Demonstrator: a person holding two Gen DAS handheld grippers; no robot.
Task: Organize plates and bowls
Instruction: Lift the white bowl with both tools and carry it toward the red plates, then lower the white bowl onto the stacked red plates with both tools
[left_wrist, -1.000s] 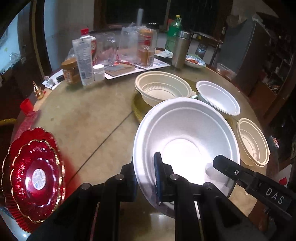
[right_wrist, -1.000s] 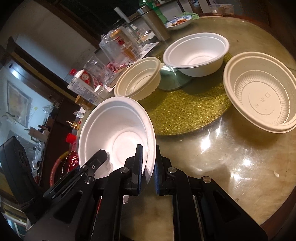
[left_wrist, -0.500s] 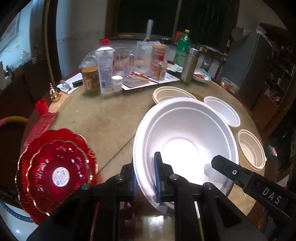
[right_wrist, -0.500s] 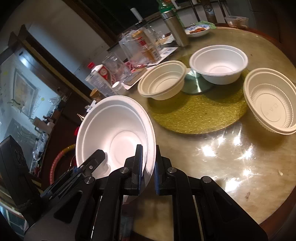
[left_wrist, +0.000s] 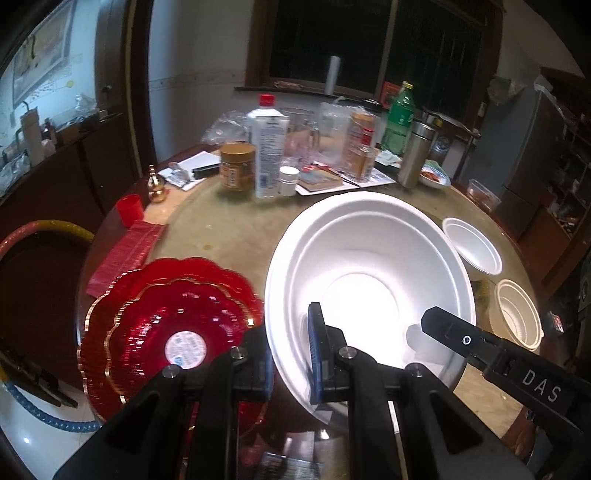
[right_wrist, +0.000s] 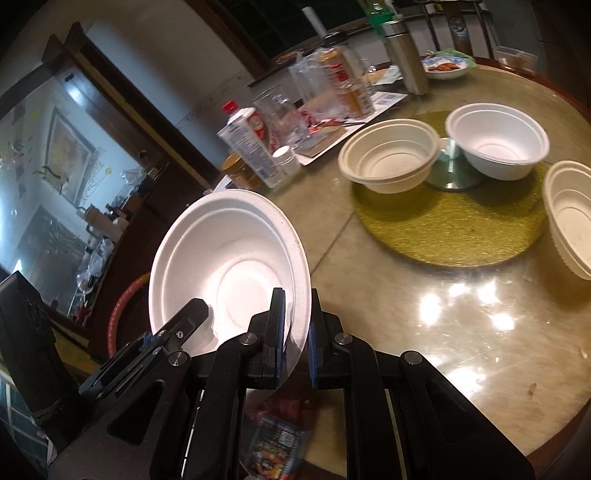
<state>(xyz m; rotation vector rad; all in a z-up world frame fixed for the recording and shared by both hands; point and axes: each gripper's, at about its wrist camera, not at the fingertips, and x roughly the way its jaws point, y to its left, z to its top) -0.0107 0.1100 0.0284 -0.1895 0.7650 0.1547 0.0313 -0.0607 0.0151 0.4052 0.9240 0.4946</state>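
Note:
Both grippers pinch the same large white foam bowl, which hangs above the table's near edge. My left gripper is shut on its near-left rim. My right gripper is shut on the opposite rim of the bowl; its finger shows in the left wrist view. Stacked red gold-edged plates lie left of the bowl. A cream bowl, a white bowl and another cream bowl sit around a gold mat.
Bottles, jars and a glass jug crowd the table's far side, with a steel flask and a small dish of food. A red cup and red packet sit at the left edge. The round table's rim runs close by.
Both grippers have lifted the white bowl and drawn it back toward the near left; the red plates now sit close beside it and the other bowls look farther away.

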